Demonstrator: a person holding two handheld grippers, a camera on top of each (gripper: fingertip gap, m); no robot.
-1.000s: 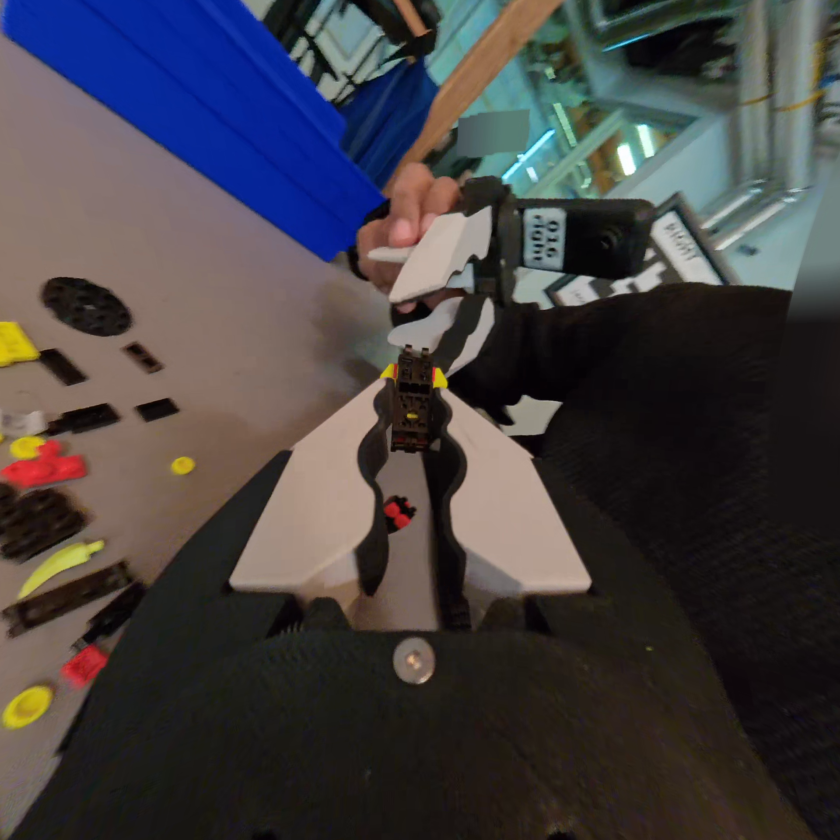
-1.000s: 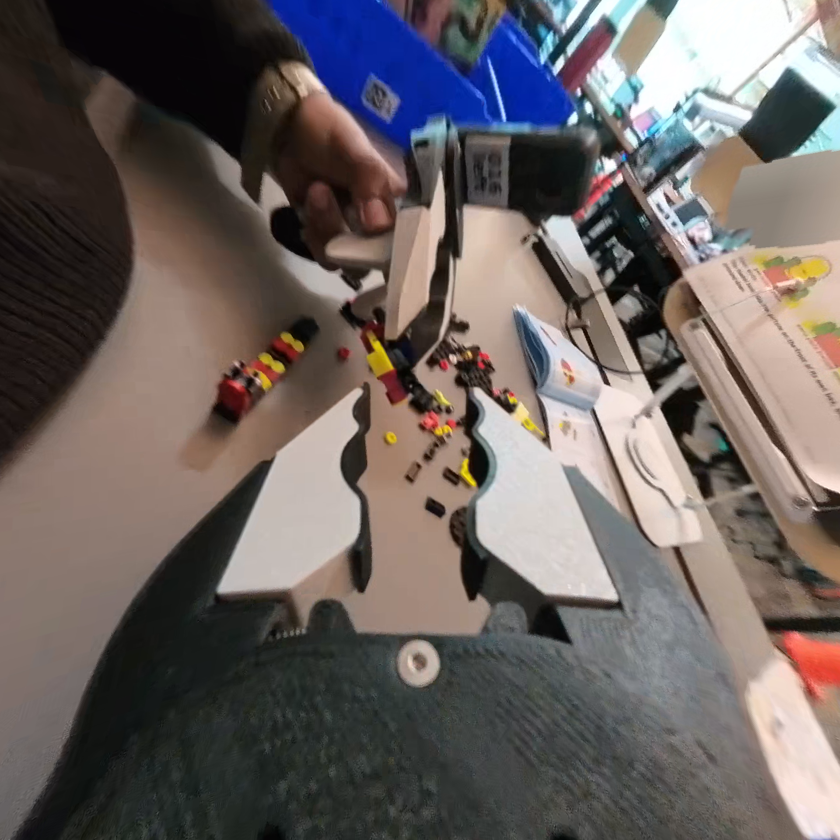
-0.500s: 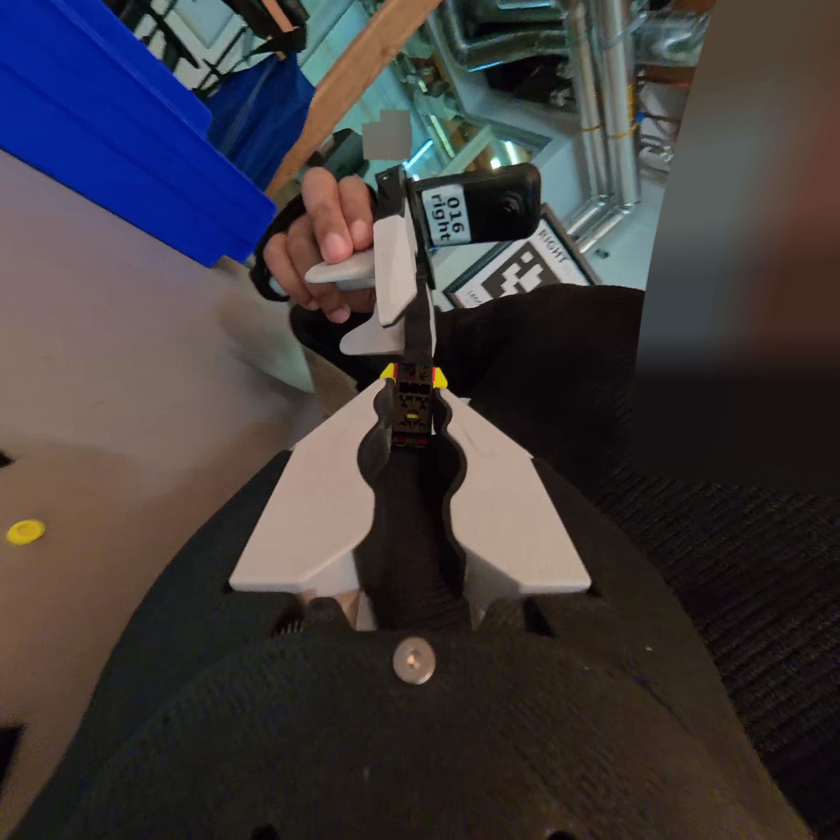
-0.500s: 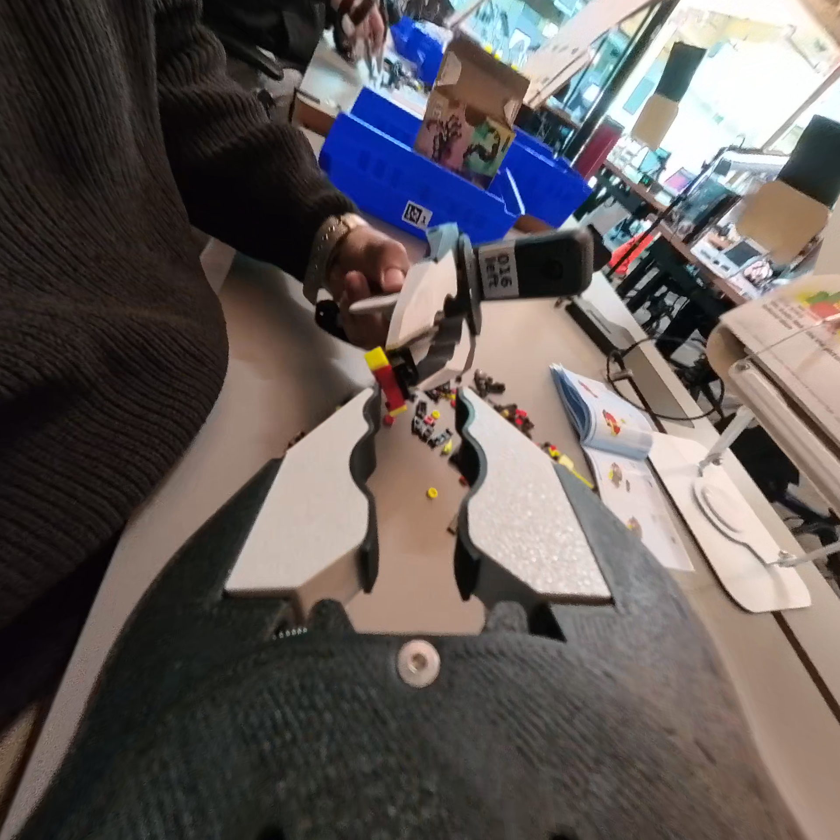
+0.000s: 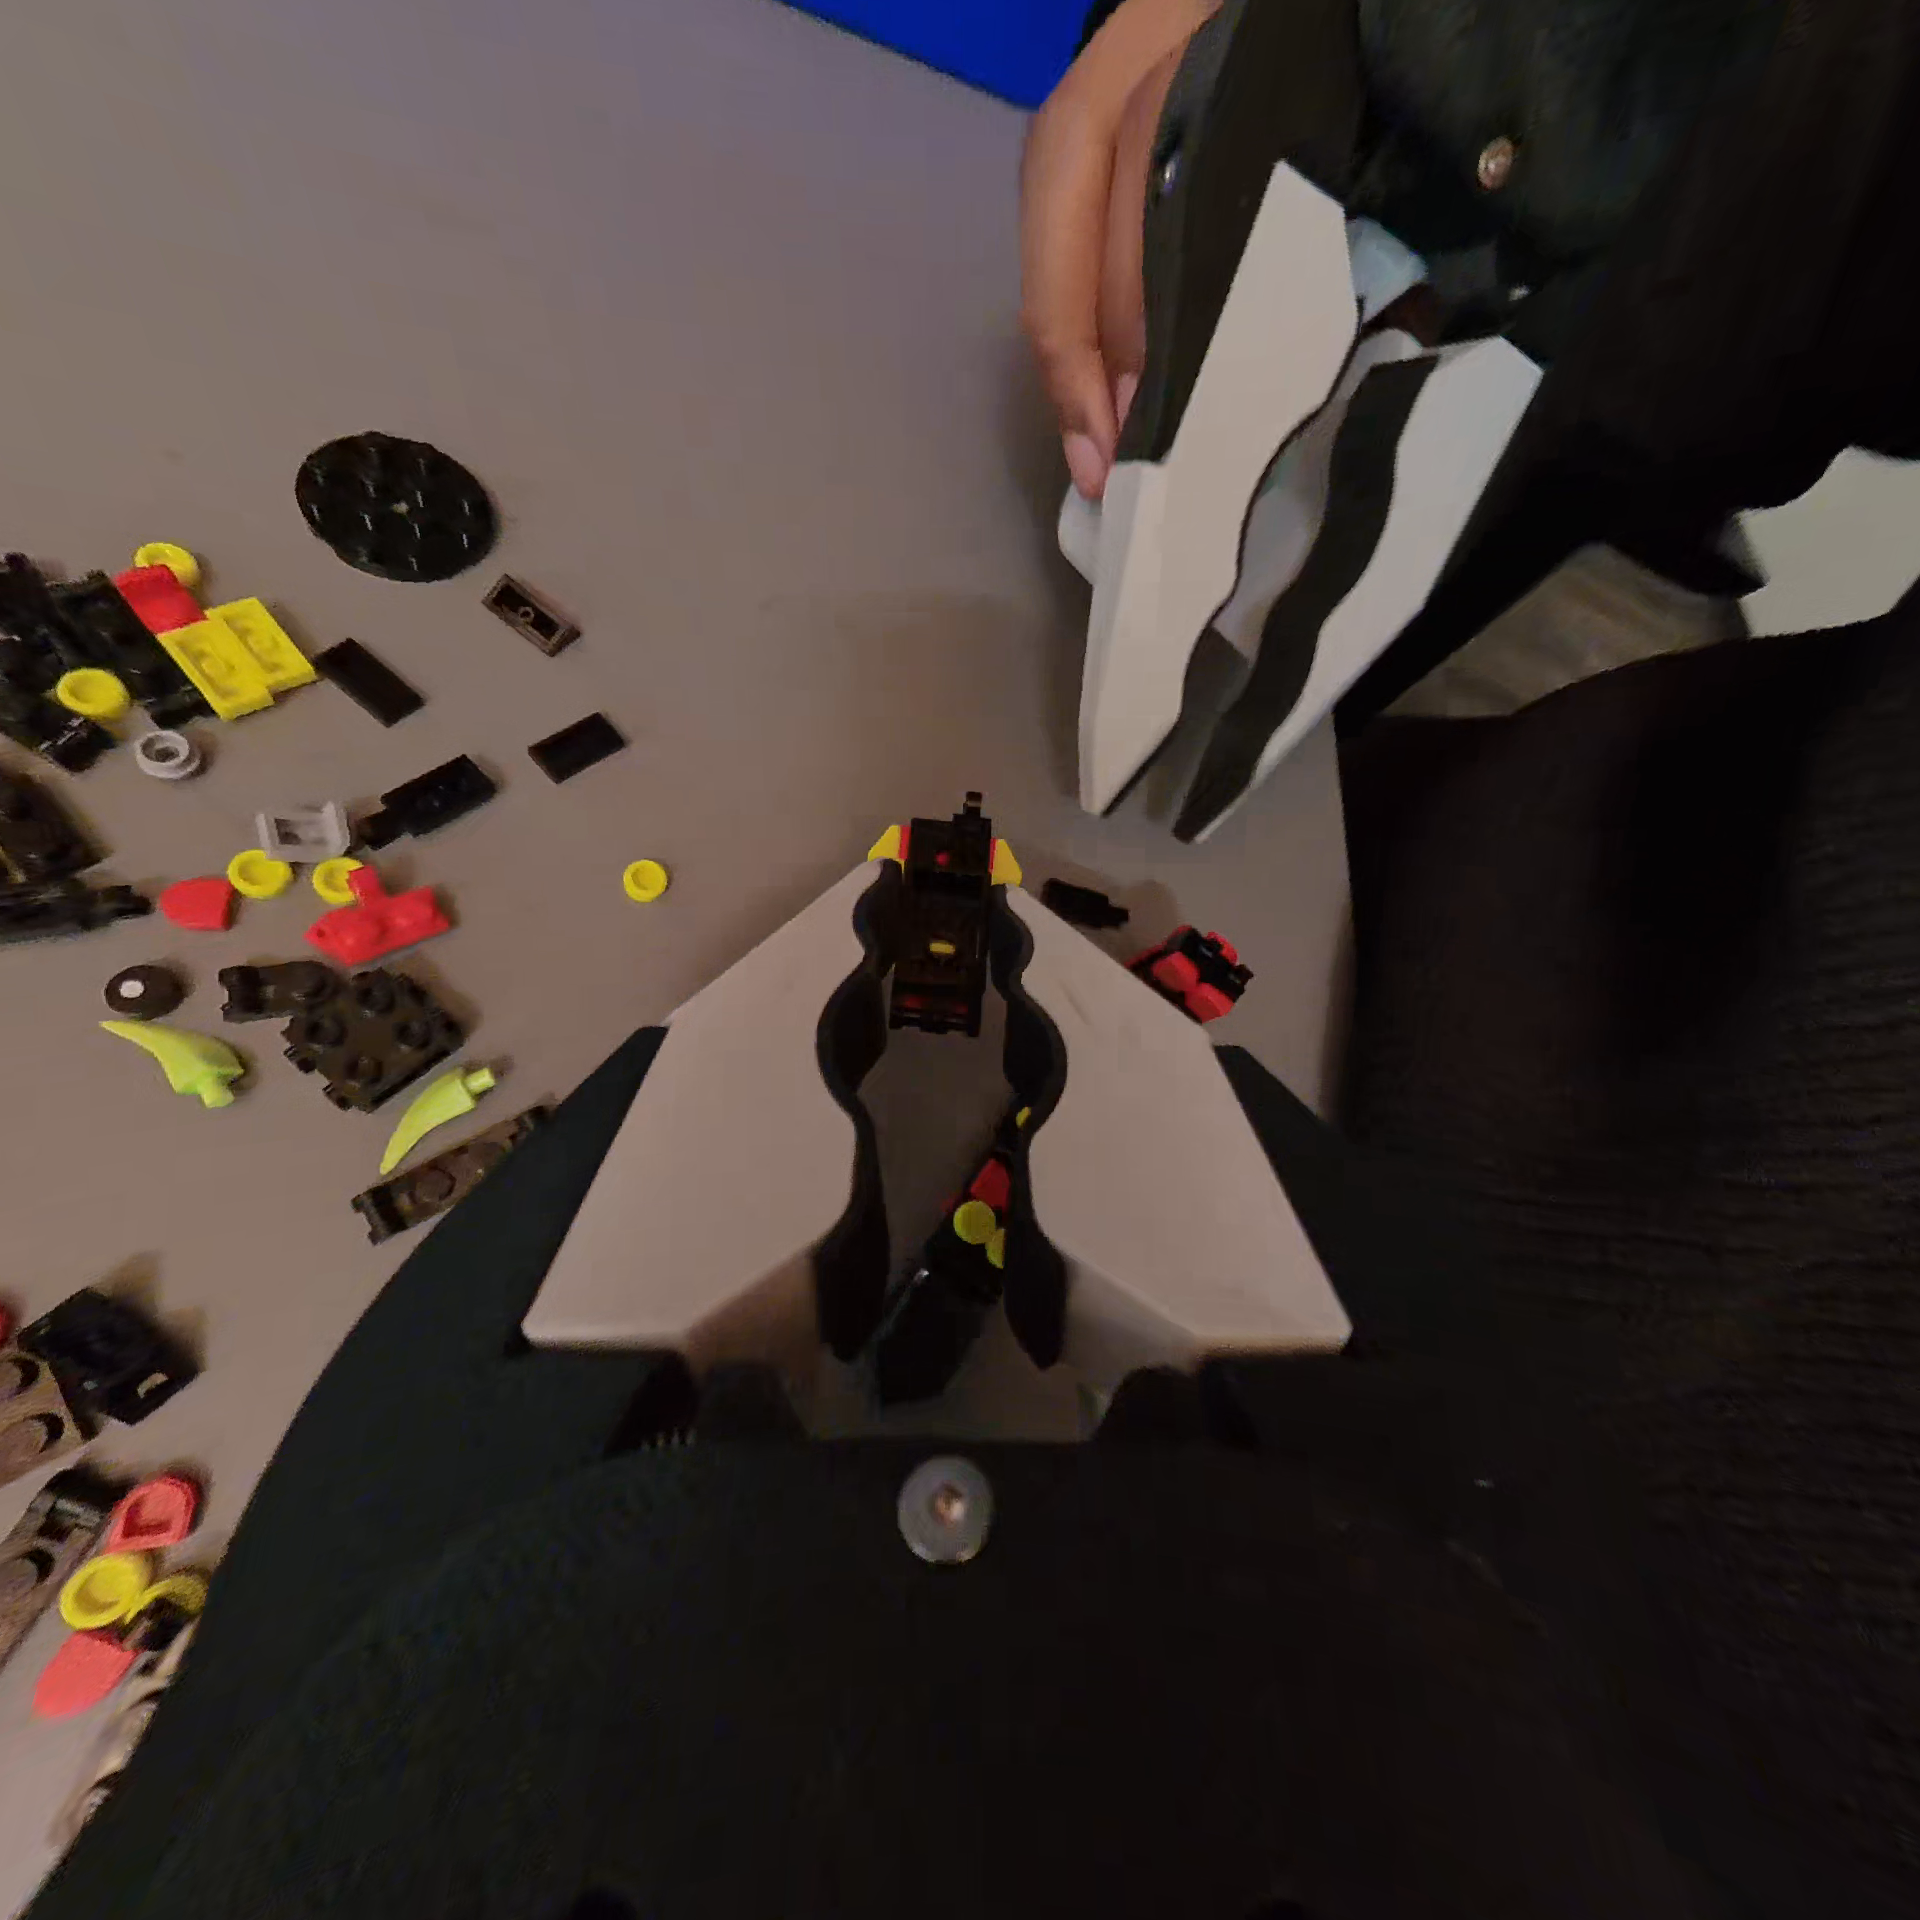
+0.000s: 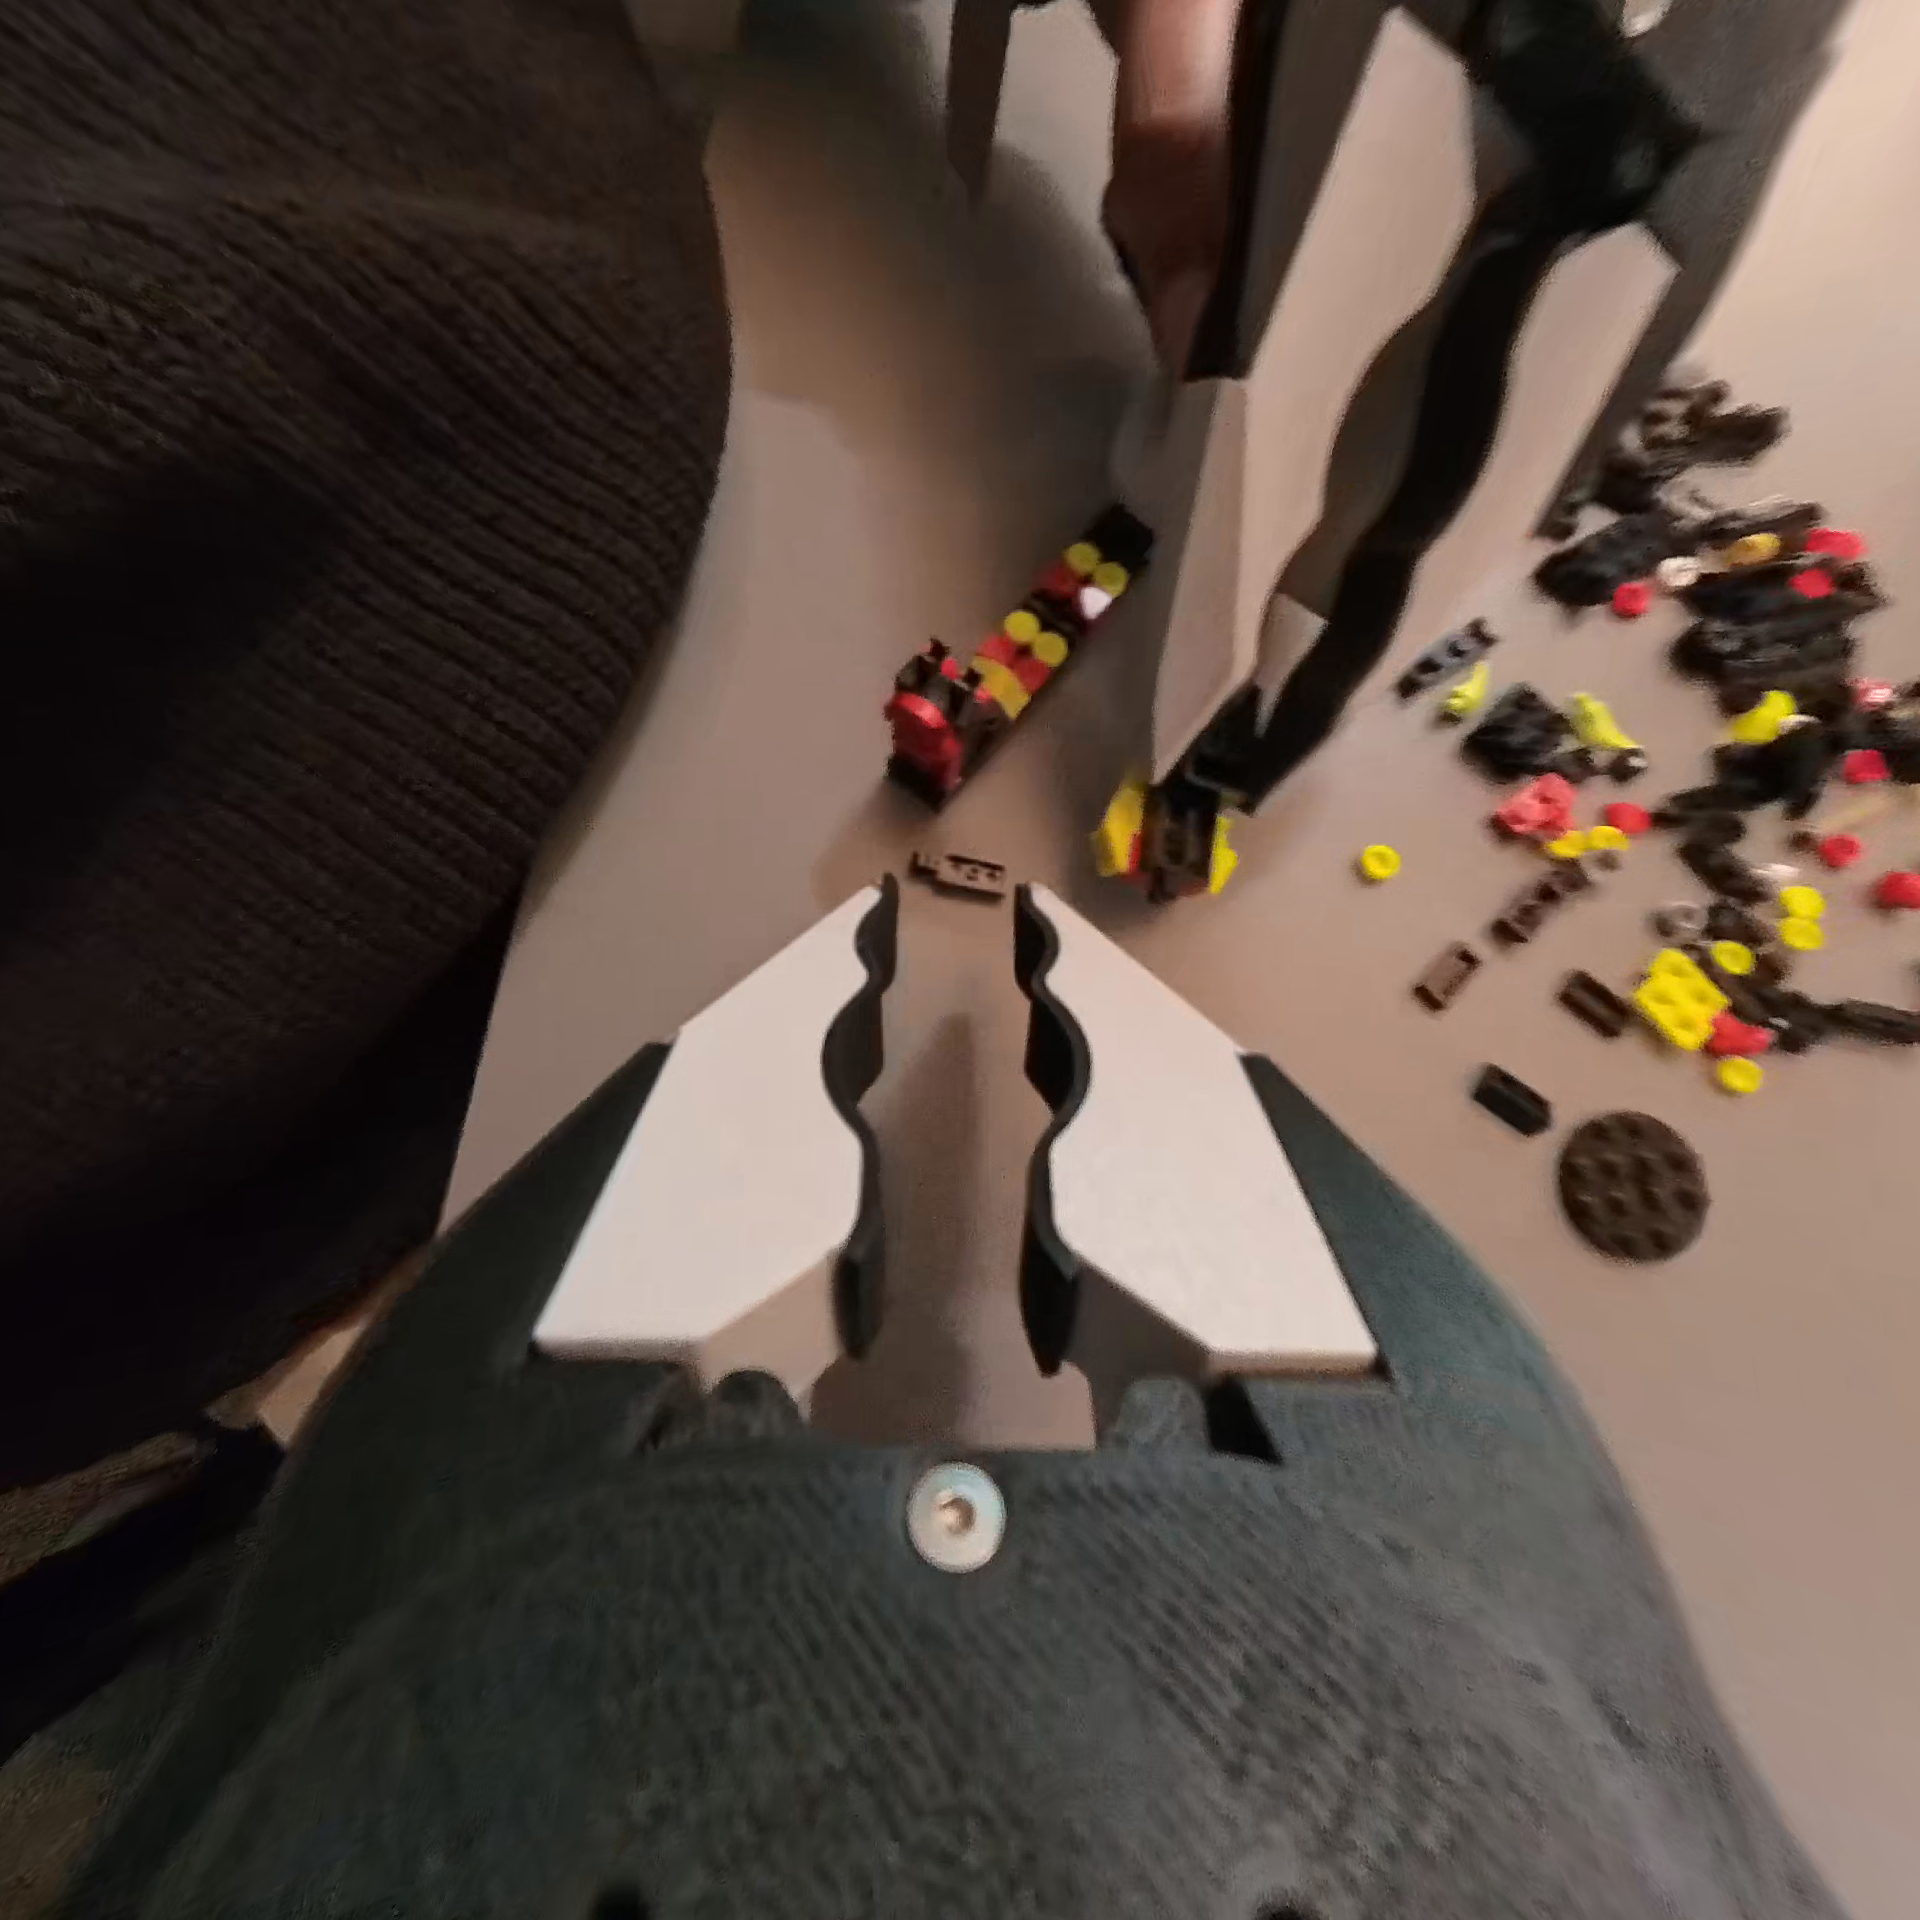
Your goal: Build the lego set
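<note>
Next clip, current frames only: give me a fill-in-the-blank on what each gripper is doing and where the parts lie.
1. The left gripper is shut on a small black, red and ____ assembly.
2. The right gripper is ____ and holds nothing.
3. Just beyond the right gripper's tips a small ____ piece lies on the table.
4. The round black plate lies ____ on the table.

Missing: yellow; open; black; flat

A plain grey-beige tabletop [image 5: 665, 260] carries scattered loose lego pieces [image 5: 343, 925], a black round plate [image 5: 395, 506], and a long red, yellow and black assembly [image 6: 1013, 655].
</note>
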